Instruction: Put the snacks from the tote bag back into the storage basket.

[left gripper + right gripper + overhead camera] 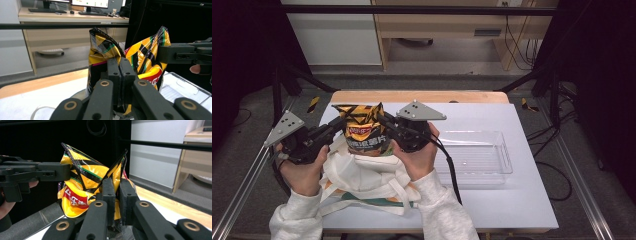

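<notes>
- Nearest you, the white cloth tote bag (pixel 362 180) lies at the desk's front edge.
- Your left gripper (pixel 337 125) and right gripper (pixel 384 121) each pinch the yellow-and-black crinkly chip bag (pixel 364 131), lifted above the tote.
- Farther right, a clear plastic tray (pixel 504 160) rests.

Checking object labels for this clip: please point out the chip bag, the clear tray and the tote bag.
chip bag (pixel 363 131): high view, printed front.
clear tray (pixel 507 159): high view, right rim.
tote bag (pixel 362 177): high view, white cloth body.
</notes>
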Motion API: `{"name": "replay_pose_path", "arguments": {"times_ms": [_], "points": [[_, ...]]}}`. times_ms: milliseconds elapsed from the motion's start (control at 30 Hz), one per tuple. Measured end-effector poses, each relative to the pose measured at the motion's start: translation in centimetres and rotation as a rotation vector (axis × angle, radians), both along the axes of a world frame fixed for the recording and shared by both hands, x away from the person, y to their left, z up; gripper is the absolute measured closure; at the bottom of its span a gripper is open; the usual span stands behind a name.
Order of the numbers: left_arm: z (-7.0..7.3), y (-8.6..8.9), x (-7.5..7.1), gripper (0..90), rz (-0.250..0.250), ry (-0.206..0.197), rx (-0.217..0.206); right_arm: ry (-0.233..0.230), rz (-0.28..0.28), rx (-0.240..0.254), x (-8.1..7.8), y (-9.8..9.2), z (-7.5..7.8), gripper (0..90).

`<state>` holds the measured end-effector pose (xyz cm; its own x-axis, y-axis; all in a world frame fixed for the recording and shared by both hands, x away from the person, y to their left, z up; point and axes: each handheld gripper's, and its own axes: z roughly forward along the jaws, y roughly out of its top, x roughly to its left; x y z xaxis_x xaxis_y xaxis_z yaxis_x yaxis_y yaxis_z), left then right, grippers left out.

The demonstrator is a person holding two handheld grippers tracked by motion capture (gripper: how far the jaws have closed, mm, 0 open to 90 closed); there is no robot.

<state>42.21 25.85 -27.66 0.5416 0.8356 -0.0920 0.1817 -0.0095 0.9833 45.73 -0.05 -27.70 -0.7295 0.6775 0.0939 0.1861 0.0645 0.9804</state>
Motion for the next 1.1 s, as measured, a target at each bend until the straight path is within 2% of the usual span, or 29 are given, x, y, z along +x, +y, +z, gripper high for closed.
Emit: {"name": "replay_pose_path", "arguments": {"times_ms": [167,367,633,1100], "points": [[1.5,-0.9,-0.3,89.2,-0.010,-0.015,0.004,-0.025,-0.009,0.003,-0.5,-0.9,1.5,85.1],[2.4,-2.1,-0.2,89.3,-0.029,-0.028,0.004,-0.043,-0.025,0.002,-0.8,-2.0,2.7,85.1],[2.4,-3.8,0.4,89.2,-0.047,-0.029,0.001,-0.047,-0.055,-0.010,-0.8,-3.6,3.1,85.1],[2.3,-7.8,1.3,89.2,-0.084,-0.029,0.002,-0.047,-0.117,-0.014,-1.1,-7.7,3.1,85.2]]}}
